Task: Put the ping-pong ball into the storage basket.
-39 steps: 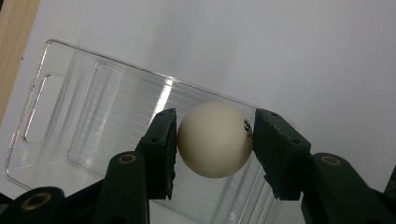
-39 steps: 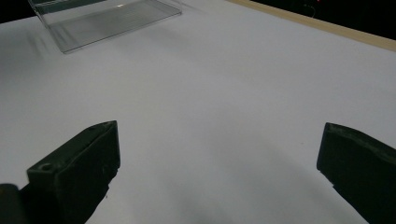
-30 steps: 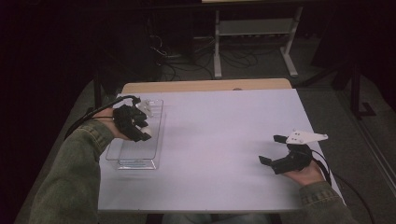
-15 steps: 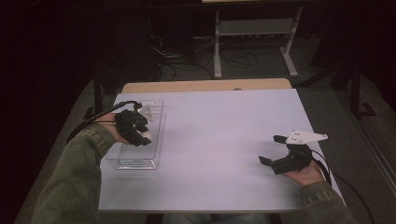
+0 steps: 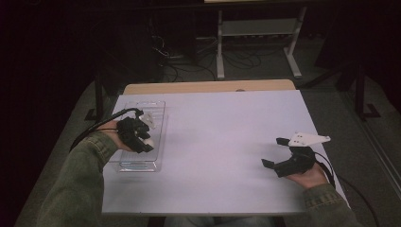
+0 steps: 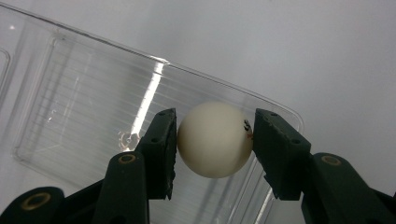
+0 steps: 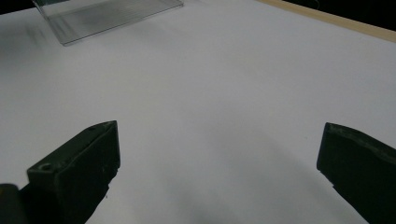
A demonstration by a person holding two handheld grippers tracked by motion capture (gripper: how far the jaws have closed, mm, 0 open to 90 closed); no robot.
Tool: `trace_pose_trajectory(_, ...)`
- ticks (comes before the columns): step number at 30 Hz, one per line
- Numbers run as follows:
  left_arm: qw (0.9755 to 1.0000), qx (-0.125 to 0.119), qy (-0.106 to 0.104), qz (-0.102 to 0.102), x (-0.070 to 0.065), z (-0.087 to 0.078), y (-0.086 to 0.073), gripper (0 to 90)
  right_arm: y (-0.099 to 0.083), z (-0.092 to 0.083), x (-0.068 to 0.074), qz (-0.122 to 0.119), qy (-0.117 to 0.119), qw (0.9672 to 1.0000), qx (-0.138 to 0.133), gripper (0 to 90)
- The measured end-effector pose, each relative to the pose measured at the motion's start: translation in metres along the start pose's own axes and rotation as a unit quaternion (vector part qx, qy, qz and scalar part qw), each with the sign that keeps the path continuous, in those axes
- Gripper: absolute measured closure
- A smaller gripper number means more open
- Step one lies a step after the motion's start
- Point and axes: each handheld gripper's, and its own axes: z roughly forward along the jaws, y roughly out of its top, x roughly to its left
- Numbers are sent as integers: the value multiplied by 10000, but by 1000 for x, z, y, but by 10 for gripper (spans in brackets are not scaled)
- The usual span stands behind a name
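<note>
On the left side of the white bench [image 5: 217, 142]: one clear plastic tray [image 5: 158, 111], rectangular, shallow, ribbed floor, lying flat near the bench's left edge. Over its near half: left gripper [image 5: 144, 143], black, cable trailing off to the left, carried by a hand in an olive-green sleeve [image 5: 80, 184]. Jaws closed on one cream-white ping-pong ball [image 6: 215, 139], one pad pressed to each side; small dark and red print beside the right-hand pad. Ball held above the tray's floor, close to the tray's corner; whether it touches the floor cannot be told.

On the right side of the bench, well apart from the tray: right gripper [image 5: 276, 152], black, grey three-cornered plate on top, pointing left. Jaws wide open, nothing between them, bare bench surface beneath.
</note>
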Motion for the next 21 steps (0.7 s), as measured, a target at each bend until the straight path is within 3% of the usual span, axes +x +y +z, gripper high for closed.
trace_pose_trajectory(21,9998,40,-174,-47,0,23,-5,503,-1,1,0,-30,-8,10000,39,0)
